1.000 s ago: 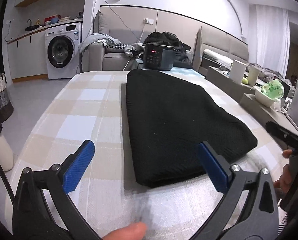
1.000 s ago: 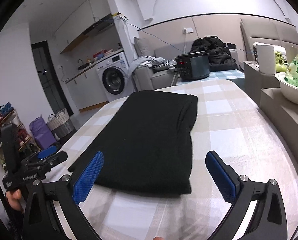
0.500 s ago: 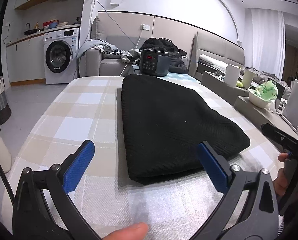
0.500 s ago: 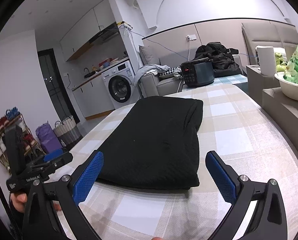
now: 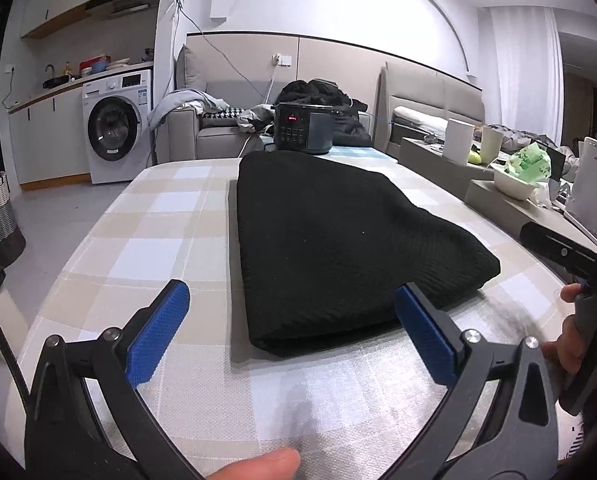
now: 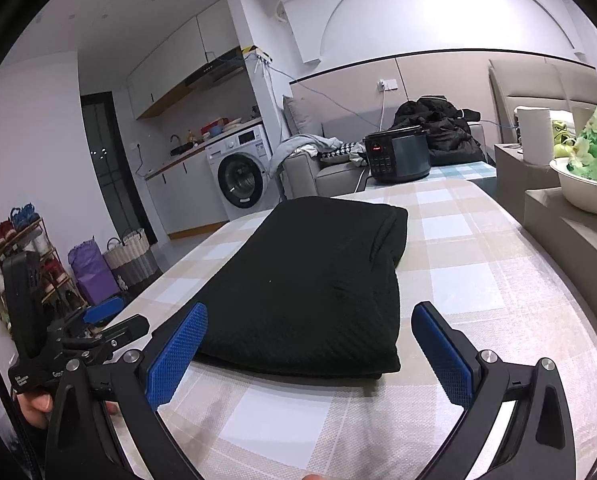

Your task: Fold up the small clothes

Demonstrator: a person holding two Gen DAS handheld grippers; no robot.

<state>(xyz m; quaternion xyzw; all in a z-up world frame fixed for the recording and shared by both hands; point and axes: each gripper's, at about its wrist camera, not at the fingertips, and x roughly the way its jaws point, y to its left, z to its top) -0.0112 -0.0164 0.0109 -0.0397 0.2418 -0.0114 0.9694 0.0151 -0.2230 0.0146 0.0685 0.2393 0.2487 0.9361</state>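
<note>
A black knitted garment (image 5: 338, 240) lies folded into a long strip on the checked tablecloth (image 5: 146, 240); it also shows in the right wrist view (image 6: 318, 288). My left gripper (image 5: 292, 312) is open and empty, just short of the garment's near end, its blue pads either side of that end. My right gripper (image 6: 310, 332) is open and empty, a little above and before the garment's near edge. The left gripper also shows at the lower left of the right wrist view (image 6: 98, 320).
A black rice cooker (image 5: 302, 132) stands past the table's far end. A sofa with clothes (image 5: 226, 120) and a washing machine (image 5: 116, 128) are behind. A side counter with a white bowl (image 6: 586, 192) runs along the right. Baskets (image 6: 130, 256) stand on the floor at left.
Both grippers have drawn back and tilted up slightly, so the garment sits lower and further off in both views. Both stay open; the garment has not moved.
</note>
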